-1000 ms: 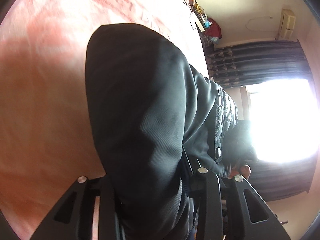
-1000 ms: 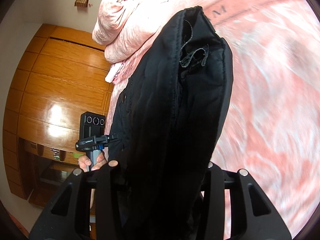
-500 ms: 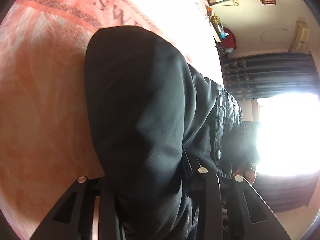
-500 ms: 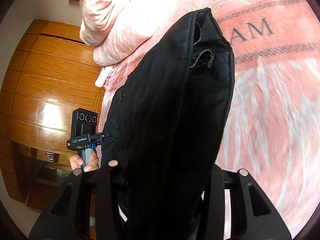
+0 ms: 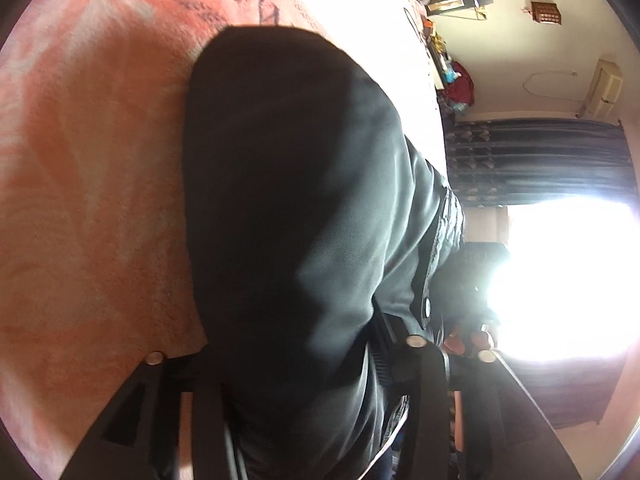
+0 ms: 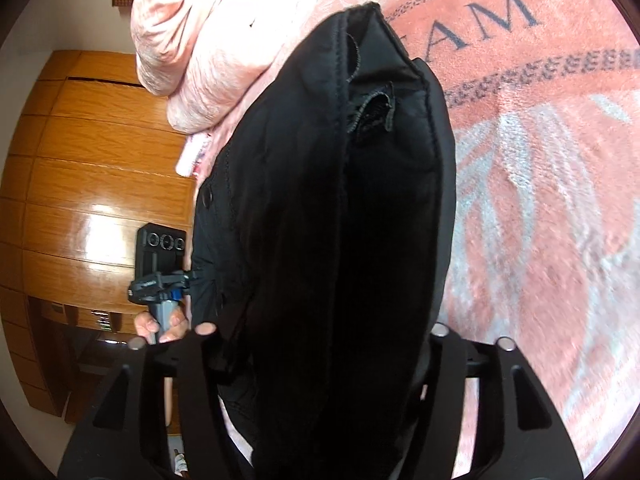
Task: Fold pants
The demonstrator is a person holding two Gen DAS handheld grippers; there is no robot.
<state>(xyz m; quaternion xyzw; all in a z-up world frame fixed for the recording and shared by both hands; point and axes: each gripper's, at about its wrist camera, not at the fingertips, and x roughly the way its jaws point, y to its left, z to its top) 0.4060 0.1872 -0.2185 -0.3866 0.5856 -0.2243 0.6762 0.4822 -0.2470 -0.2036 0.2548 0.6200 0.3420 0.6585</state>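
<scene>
The black pants [image 5: 304, 208] hang folded over between both grippers, above the pink bedspread [image 5: 88, 200]. My left gripper [image 5: 304, 364] is shut on the pants; the cloth fills the space between its fingers and hides the tips. My right gripper [image 6: 320, 344] is shut on the pants [image 6: 344, 240] too, with a seam and hem end showing at the top. The left gripper and the hand that holds it [image 6: 160, 280] show at the left of the right wrist view.
The bedspread [image 6: 540, 200] bears dark letters and a patterned band. A bunched pink quilt [image 6: 200, 40] lies at the bed's far end. A wooden wardrobe [image 6: 80, 180] stands beside the bed. A bright window with dark curtains [image 5: 540, 160] is on the other side.
Both grippers, still holding the pants, have moved along the bed: the lettered band of the bedspread has come closer in both views. The grip has not changed.
</scene>
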